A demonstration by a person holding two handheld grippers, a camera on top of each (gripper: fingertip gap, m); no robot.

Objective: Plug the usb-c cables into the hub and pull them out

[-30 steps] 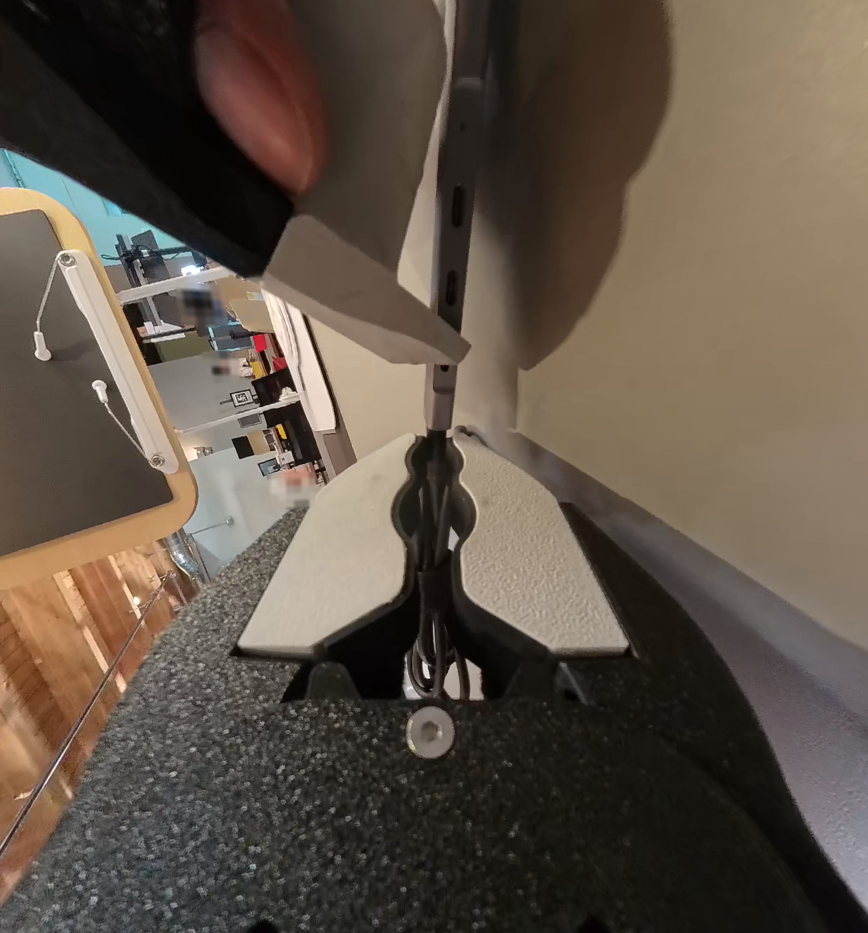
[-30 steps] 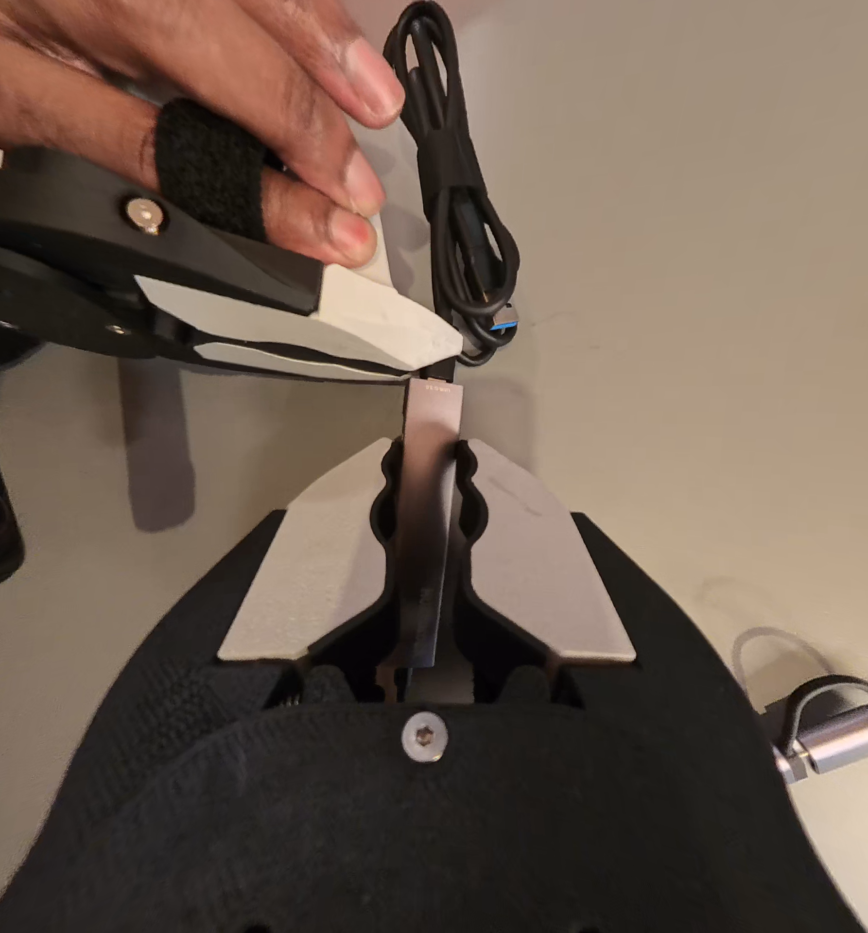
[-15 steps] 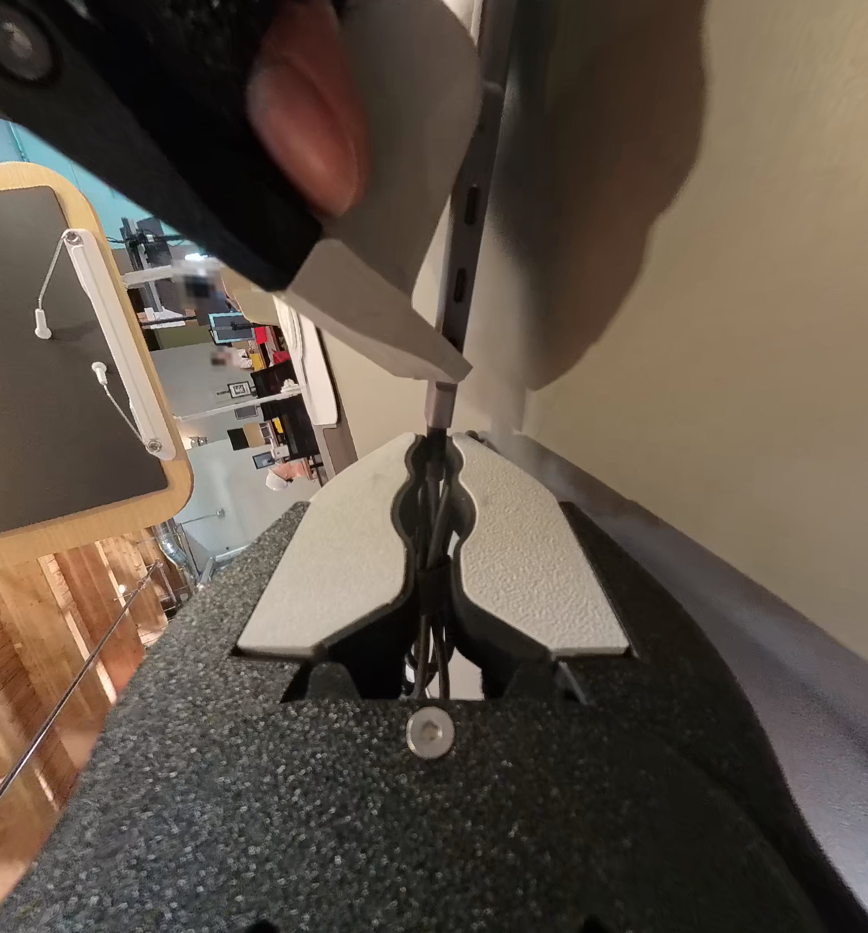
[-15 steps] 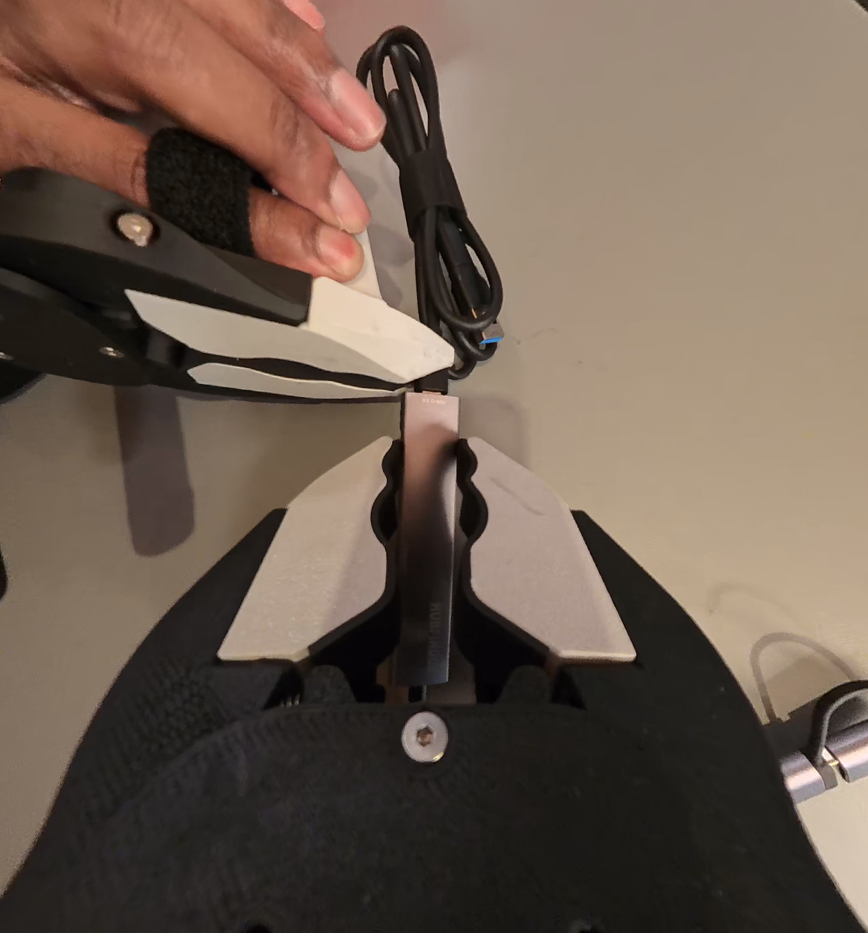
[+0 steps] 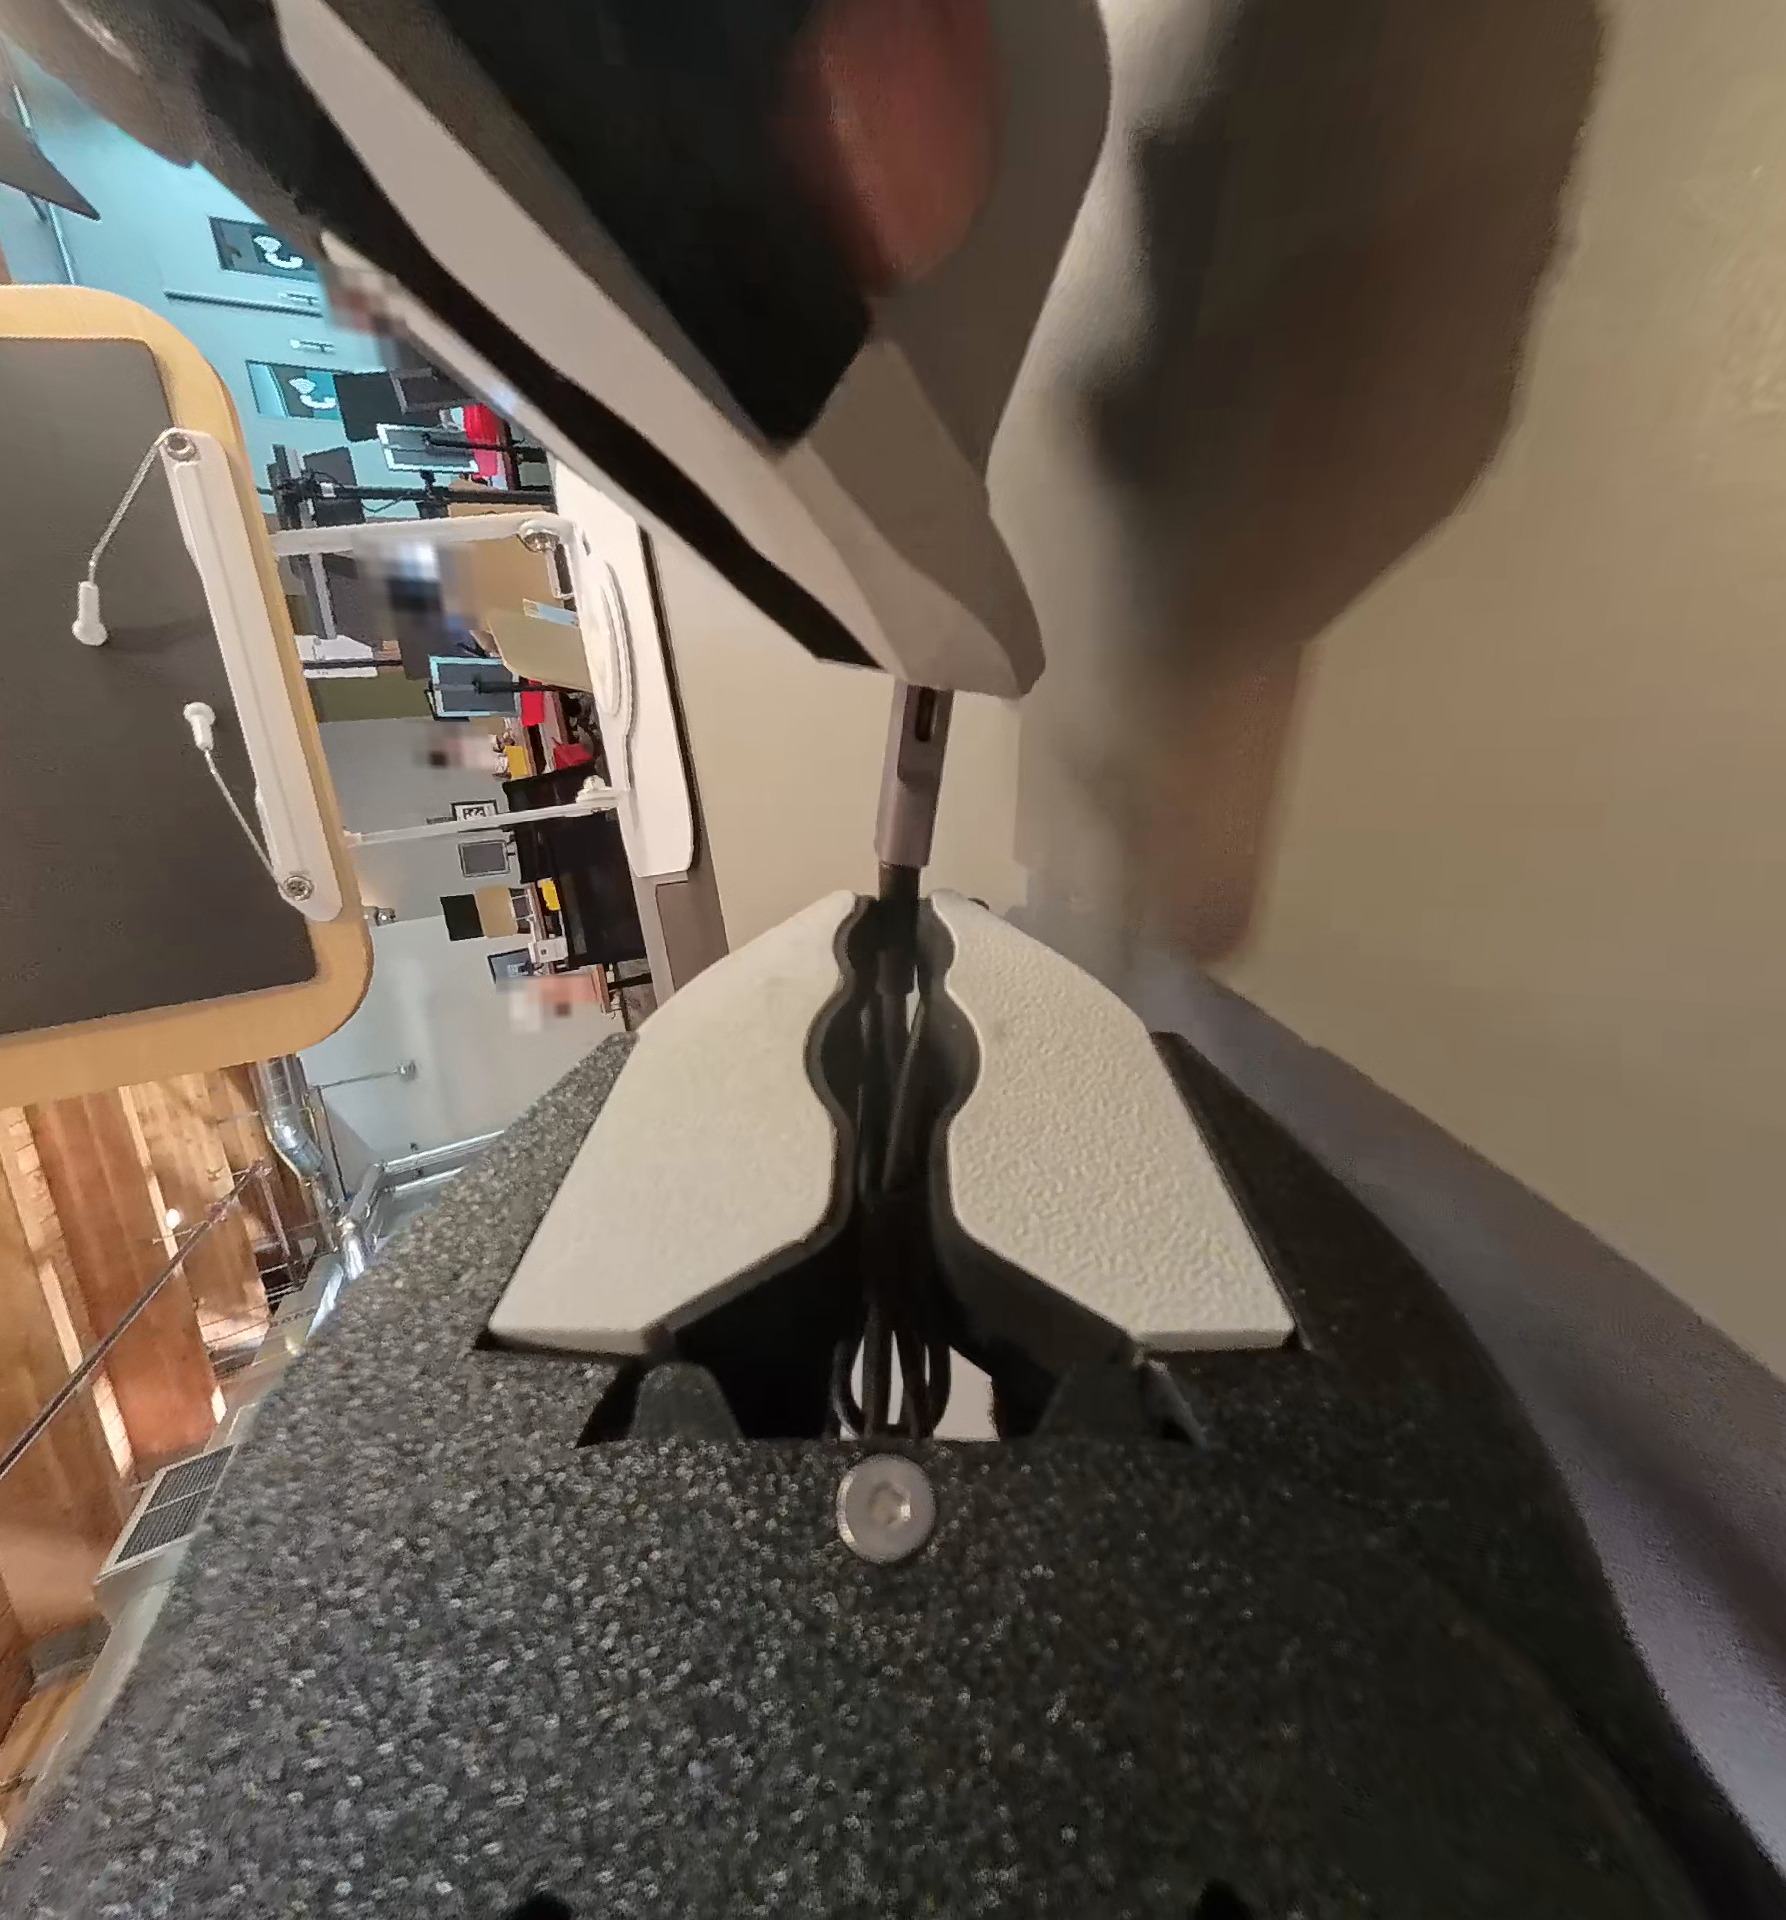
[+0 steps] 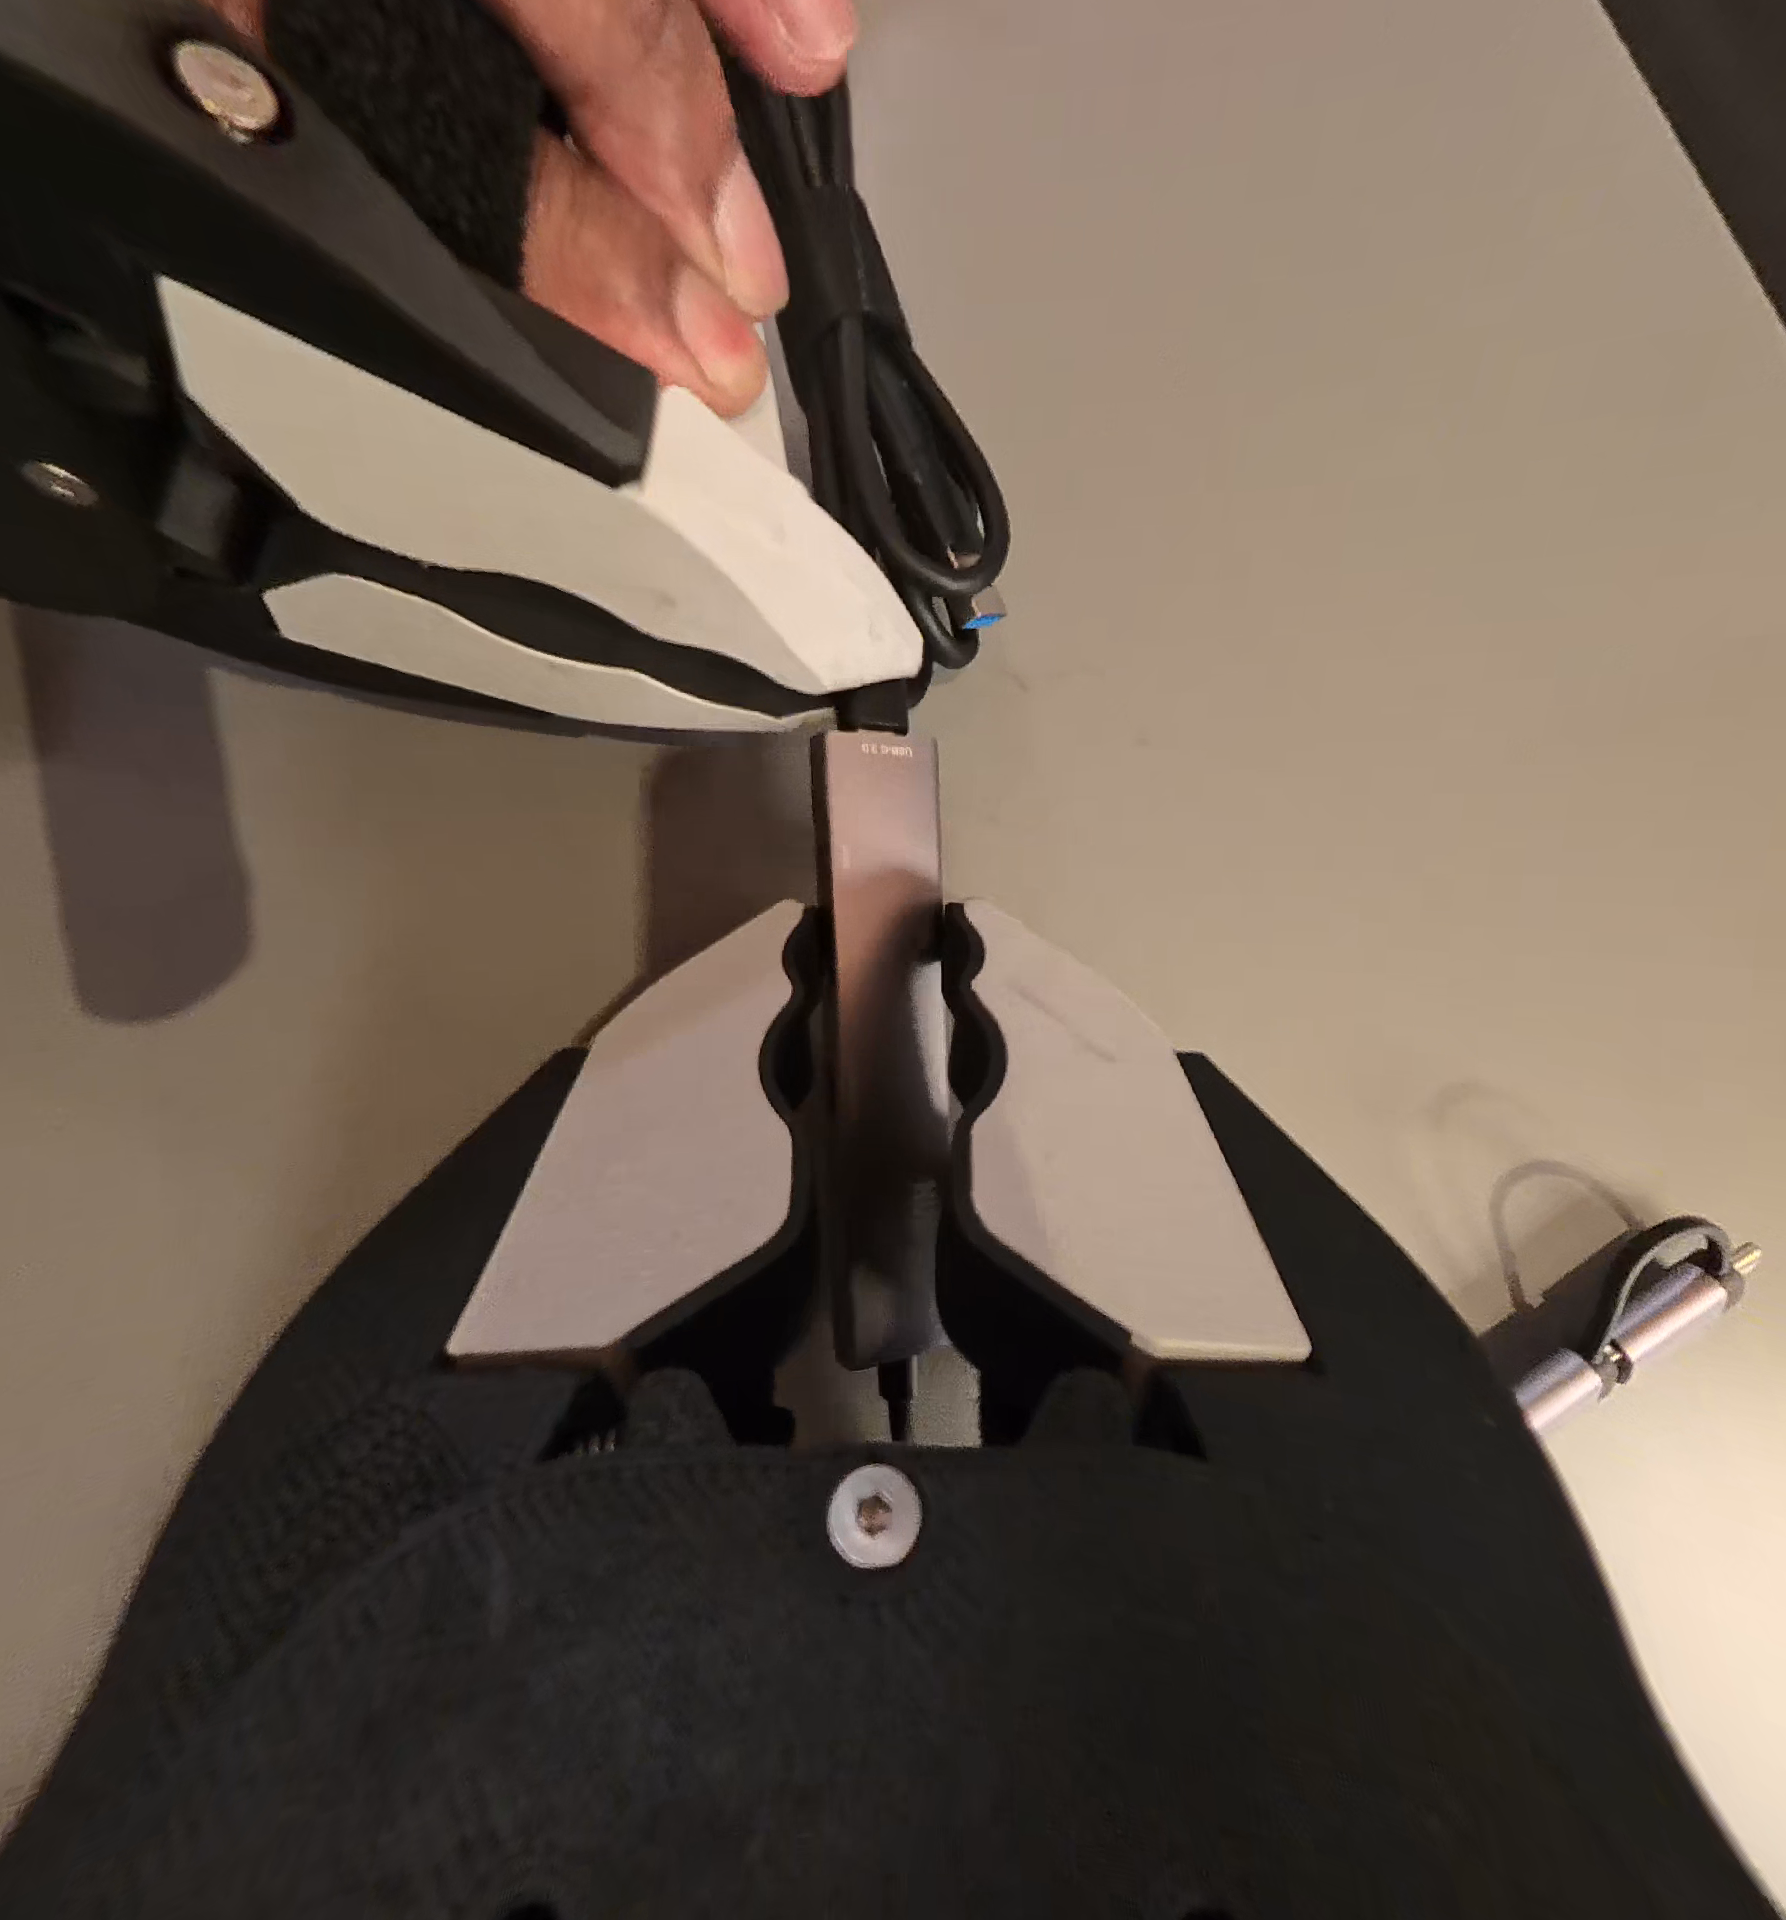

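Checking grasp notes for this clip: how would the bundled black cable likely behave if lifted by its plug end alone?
Likely floppy: the black cable is a thin coil gathered by a strap, so the loops would dangle together. Probably light. The plug looks short and smooth, so it might twist between the left gripper fingers.

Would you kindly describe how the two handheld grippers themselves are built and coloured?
Both look alike. The right gripper has two pale grey, wedge-shaped fingers with scalloped inner edges, on a black textured body with a silver hex screw. The left gripper is the same; in the right wrist view a black fabric strap wraps the person's finger on it.
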